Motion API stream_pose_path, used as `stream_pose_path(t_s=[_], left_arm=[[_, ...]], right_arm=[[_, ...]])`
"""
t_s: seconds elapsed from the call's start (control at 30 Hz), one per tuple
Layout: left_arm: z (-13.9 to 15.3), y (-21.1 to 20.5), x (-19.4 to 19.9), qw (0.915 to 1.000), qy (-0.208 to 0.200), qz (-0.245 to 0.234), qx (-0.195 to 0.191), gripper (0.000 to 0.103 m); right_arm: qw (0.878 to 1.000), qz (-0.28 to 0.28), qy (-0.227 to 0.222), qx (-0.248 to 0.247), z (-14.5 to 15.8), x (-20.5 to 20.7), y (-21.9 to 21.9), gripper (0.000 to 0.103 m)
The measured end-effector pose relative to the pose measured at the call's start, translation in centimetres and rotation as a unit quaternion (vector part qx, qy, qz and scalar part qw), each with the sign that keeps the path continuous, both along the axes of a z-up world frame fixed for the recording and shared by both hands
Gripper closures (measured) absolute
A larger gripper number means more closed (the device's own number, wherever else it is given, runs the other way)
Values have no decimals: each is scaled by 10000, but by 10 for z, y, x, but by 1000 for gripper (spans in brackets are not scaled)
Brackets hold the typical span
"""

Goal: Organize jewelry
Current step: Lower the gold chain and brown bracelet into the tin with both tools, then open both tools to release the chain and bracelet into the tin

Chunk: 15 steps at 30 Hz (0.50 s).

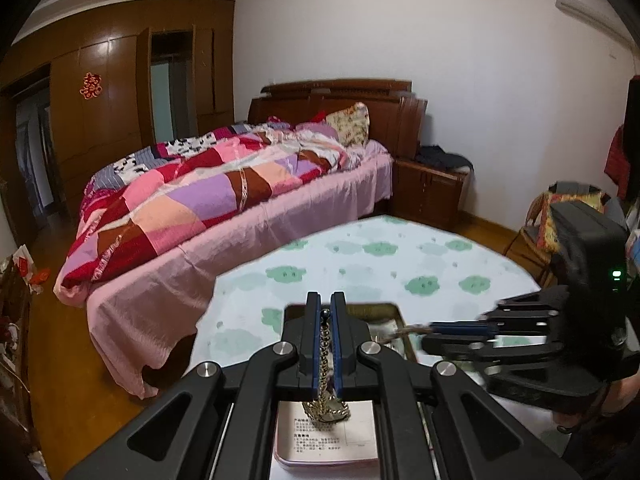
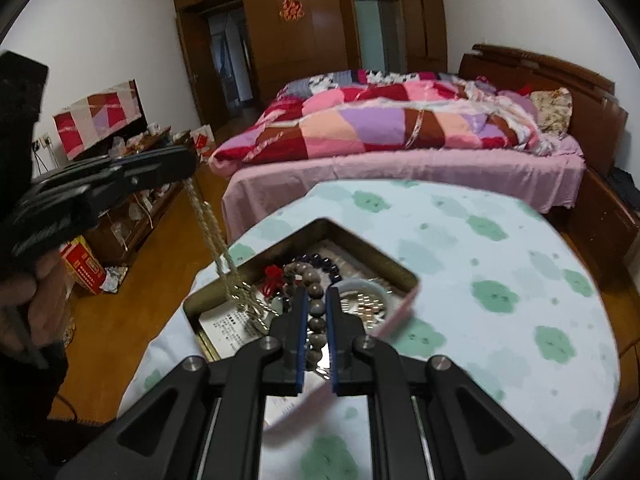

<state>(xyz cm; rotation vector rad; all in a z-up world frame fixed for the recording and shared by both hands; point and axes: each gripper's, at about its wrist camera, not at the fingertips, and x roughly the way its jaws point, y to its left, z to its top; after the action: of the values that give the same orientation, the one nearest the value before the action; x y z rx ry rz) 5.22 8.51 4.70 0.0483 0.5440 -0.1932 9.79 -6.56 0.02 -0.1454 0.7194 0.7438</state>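
Jewelry sorting looks only partly done, as far as I can judge. My left tongs (image 1: pixel 328 334) are pressed together on a thin gold-coloured chain necklace (image 2: pixel 218 248), pinched near its top so the rest hangs free. Seen from my right wrist, the chain's long axis runs steeply downward from the left tongs (image 2: pixel 188 170) and slants a little toward the shallow rectangular metal tin with a pink outer wall (image 2: pixel 362 246), where its lower end trails over a printed paper card (image 2: pixel 228 326) lying in the tin's near corner. I cannot tell whether that lower end rests on the card or hangs just above it.

My right tongs (image 2: pixel 316 322) are closed on a bracelet of round brown wooden beads (image 2: pixel 314 280). The beads run in a line between the blue pads (image 2: pixel 303 336), so that stretch of the bracelet lies along the tongs, pointing away from me into the tin.

Inside the tin I also see a strand of dark blue beads (image 2: pixel 320 260), a small red knotted ornament (image 2: pixel 272 274) and a pale round piece with a sparkling pile beside it, too blurred to name. Everything sits tangled together on the tabletop covered with a white cloth printed with green clouds (image 2: pixel 500 264). I see no piece laid out apart, so I judge that separating the chain and the bracelet, and sorting the remaining pieces, are all left to do.
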Motion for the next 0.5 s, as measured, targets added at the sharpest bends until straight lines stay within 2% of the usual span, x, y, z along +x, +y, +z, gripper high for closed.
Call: stream_pose_path(t_s=[0.07,0.3,0.33,0.47,0.5], left_arm=[[-14,-5,4,9998,85,25,154,99],[-50,-11,13,9985,495,-30,222,99],[-53,-11,14,9983,536,-23,230,99],[-59,-15,17,9973,652,15,350,98],[-60,-18,17,9968,686,20,421,97]], right_arm=[[9999,27,126,-82,-13,5,10,92],[9992,-69,325,-219,-36,7,15,90],[9990,-97,378,-219,-39,8,13,86],[9990,-180,369,-196,-37,6,7,57],[9990,-191,367,-184,-36,5,6,56]])
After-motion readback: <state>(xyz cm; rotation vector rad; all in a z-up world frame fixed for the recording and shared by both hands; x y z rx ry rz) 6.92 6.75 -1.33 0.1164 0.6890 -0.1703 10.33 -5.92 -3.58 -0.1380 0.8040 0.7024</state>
